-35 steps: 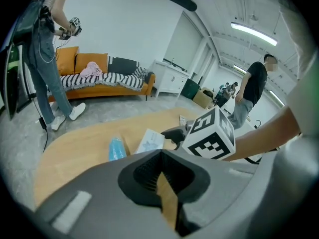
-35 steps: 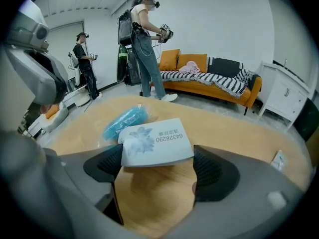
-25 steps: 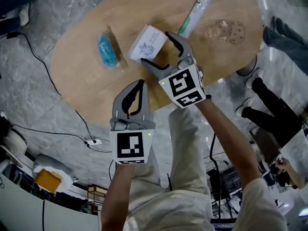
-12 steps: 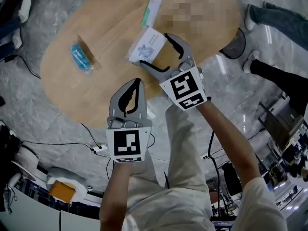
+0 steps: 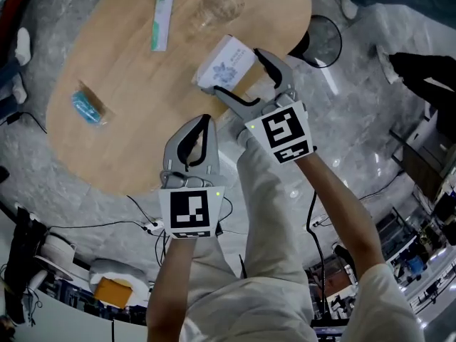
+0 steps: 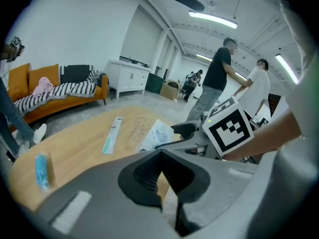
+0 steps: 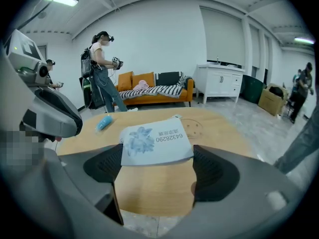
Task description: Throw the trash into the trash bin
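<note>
Oval wooden table (image 5: 128,120), seen from above, with loose items being left on it. A dark round container (image 5: 324,41) is standing on the floor just beside the table's far edge. It is being taken, as a judgement only, for the trash bin.

Right gripper (image 5: 236,70): its jaws are being kept wide apart, and the white tissue packet (image 5: 226,63) is being pinched across its width between the two pads, over the table near the edge. Left gripper (image 5: 205,123): its fingertips are being pressed together with nothing between them, and it is being held lower in the head view, beside the right one.

The step in hand is being judged as the transfer of the first piece of trash from table to bin. The next move is being judged to call for the packet to be brought over the container's mouth with the grip kept firm, and only then for the jaws to be spread.

A long green-and-white packet (image 5: 163,13), a clear cup (image 5: 217,4) and a blue wrapped item (image 5: 87,107) are lying well apart on the table.

Writing: the number 64328290 (image 7: 174,137) is being shown on the tissue packet beside a blue floral print. The characters next to it are too small to be read. Only black-and-white square markers are being carried on the gripper cubes.
</note>
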Motion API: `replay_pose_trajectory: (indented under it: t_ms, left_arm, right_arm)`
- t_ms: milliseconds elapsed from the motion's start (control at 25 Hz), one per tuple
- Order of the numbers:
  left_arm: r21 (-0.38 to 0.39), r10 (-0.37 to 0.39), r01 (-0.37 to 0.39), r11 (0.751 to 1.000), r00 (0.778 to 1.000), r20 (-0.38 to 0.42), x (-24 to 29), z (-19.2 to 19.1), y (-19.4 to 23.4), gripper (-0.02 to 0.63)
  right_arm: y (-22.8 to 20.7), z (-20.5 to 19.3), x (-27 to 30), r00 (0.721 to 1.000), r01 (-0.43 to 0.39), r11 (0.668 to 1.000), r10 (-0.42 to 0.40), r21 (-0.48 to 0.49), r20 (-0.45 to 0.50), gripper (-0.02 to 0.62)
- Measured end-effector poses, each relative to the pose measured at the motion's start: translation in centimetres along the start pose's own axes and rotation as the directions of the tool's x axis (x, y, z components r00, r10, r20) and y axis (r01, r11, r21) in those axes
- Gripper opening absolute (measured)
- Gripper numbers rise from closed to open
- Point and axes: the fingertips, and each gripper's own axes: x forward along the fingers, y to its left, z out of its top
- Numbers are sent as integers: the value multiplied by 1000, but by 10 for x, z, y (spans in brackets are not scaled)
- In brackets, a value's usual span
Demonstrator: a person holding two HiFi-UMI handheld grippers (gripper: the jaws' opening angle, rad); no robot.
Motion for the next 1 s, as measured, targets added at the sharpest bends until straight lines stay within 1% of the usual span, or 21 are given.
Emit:
replay_pose_trajectory:
  t_ms: [160, 360, 600, 840, 1000]
  left_arm:
    - [33, -38, 39, 999, 999, -6, 25, 10, -47, 0]
    - [70, -66, 66, 995, 998, -11, 56, 22, -99, 0]
    - [91, -75, 76, 993, 997, -15, 89, 26, -157, 0]
    - [117, -104, 108, 987, 994, -40, 134, 23, -214, 0]
    - [129, -126, 133, 983, 990, -60, 168, 14, -238, 0]
  right_arm:
    - [-43, -25, -34, 999, 48, 998, -48, 40, 3, 462]
    - [-96, -53, -73, 994, 108, 990, -108, 92, 3, 462]
    - [-148, -90, -113, 991, 135, 983, -137, 123, 2, 462]
    - [-202, -134, -137, 986, 164, 975, -165, 150, -9, 462]
    - [-236, -171, -139, 979, 201, 962, -198, 186, -36, 462]
